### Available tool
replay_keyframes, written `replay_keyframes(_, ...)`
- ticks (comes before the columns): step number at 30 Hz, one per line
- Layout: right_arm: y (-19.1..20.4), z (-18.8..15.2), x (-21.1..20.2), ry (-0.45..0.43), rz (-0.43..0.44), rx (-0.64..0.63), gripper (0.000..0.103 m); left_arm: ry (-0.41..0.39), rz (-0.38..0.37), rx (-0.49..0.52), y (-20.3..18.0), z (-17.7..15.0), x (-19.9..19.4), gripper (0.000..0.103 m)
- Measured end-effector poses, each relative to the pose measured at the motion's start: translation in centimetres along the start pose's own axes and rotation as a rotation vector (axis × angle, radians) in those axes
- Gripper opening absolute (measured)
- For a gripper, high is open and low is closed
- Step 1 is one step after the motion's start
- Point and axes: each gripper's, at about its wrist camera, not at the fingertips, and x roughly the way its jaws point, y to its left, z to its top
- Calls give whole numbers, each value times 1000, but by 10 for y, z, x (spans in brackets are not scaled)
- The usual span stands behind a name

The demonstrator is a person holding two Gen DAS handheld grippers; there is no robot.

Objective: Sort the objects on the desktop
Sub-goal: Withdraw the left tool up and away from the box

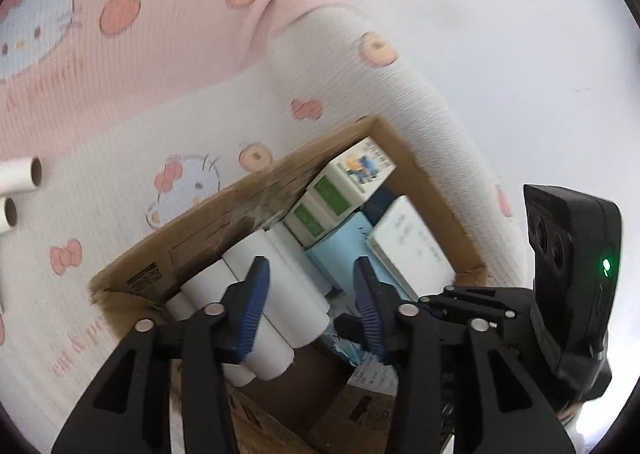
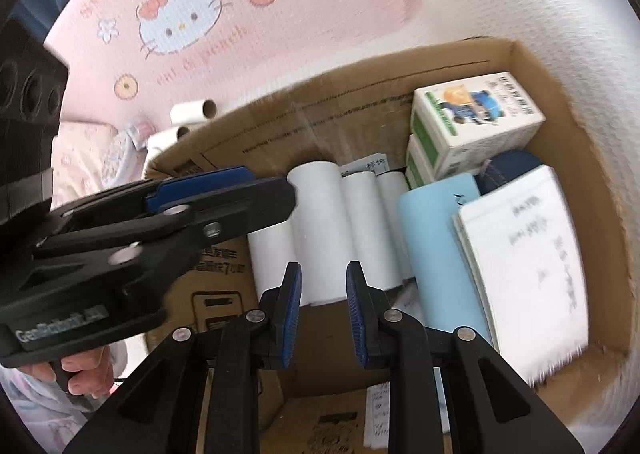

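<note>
Both grippers hang over a brown cardboard box (image 2: pixel 568 126) that sits on a soft cloth with cartoon cats (image 2: pixel 180 20) on it. The box fills the middle and right of the right wrist view.

The left gripper (image 1: pixel 308 294) is near the bottom middle of its own view. Its blue fingers (image 1: pixel 254 308) are wide apart and hold nothing. White paper rolls (image 1: pixel 280 286) lie in a row right under them, inside the box. My guess is that the rolls lie side by side so they take up less room and do not roll around.

The right gripper (image 2: pixel 324 316) is at the bottom middle of its view. Its fingers are partly open with a small gap, and they hold nothing too. It points at the same white rolls (image 2: pixel 320 230).

On the right side of the box are two small green and white boxes (image 2: pixel 472 122), stacked in the far corner. Next to them lie a light blue pad (image 2: pixel 440 246) and a white paper with writing (image 2: pixel 528 254). A dark blue thing peeks out behind them; I cannot tell what it is.

Two more rolls (image 1: pixel 20 174) are outside the box, at the left edge of the left wrist view. They likely need to go in next.

The box is getting full. The tall box walls and the left gripper, which reaches across the left of the right wrist view, could get in the way.
</note>
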Motion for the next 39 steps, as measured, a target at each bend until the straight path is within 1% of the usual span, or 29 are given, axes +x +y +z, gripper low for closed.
replay_keyframes(1,1,-4,-5,-9,-10,6,19,-14,2,16,-2,-1,-4,54)
replay_keyframes(3,6,-15,-18,-38,-42,21,20,-45,10,56,-7,-6,-16,57)
replay_keyframes(5,4,-12,-27,-65,-64,31,20,-64,48,95,-11,-14,-29,59)
replay_keyframes(6,14,-11,-23,-70,-67,39,20,-68,78,114,-12,-18,-34,60)
replay_keyframes(7,34,-12,-16,-72,-68,53,20,-66,107,134,-13,-22,-39,60)
replay_keyframes(8,31,-12,-20,-72,-64,65,20,-65,120,156,-14,-27,-44,60)
replay_keyframes(9,19,-1,-22,-70,-63,70,20,-61,128,180,-15,-31,-50,60)
replay_keyframes(10,16,6,-22,-71,-65,67,20,-62,134,193,-15,-35,-57,60)
replay_keyframes(11,15,1,-28,-78,-72,59,20,-64,134,200,-14,-39,-62,60)
replay_keyframes(12,11,-6,-34,-85,-88,49,20,-66,129,206,-14,-42,-66,60)
replay_keyframes(15,25,-9,-40,-98,-175,-4,20,-75,126,211,-11,-50,-79,60)
replay_keyframes(18,46,-16,-47,-114,-278,-87,20,-82,108,203,-7,-56,-91,61)
replay_keyframes(19,54,-19,-50,-121,-305,-115,20,-91,117,207,-6,-57,-94,62)
replay_keyframes(21,66,-24,-55,-128,-332,-163,20,-110,159,224,-6,-57,-101,64)
replay_keyframes(23,77,-30,-59,-133,-350,-202,20,-100,191,248,-6,-54,-103,66)
replay_keyframes(24,82,-32,-61,-131,-356,-216,22,-74,207,254,-5,-51,-103,66)
replay_keyframes(26,88,-36,-61,-124,-366,-243,29,-41,233,243,-3,-48,-104,67)
replay_keyframes(28,92,-37,-59,-128,-381,-260,43,-33,219,246,-3,-47,-108,67)
replay_keyframes(30,96,-37,-60,-146,-407,-281,51,-13,209,241,-2,-45,-113,67)
replay_keyframes(31,98,-38,-61,-157,-424,-293,54,0,217,243,-3,-44,-115,68)
replay_keyframes(33,102,-38,-64,-167,-444,-307,55,4,256,259,-5,-43,-120,68)
replay_keyframes(35,105,-38,-67,-168,-432,-308,57,-6,286,267,-8,-45,-126,69)
replay_keyframes(38,109,-37,-70,-163,-422,-320,58,-35,264,255,-10,-47,-136,70)
replay_keyframes(39,111,-37,-71,-164,-426,-325,58,-43,267,253,-11,-48,-138,70)
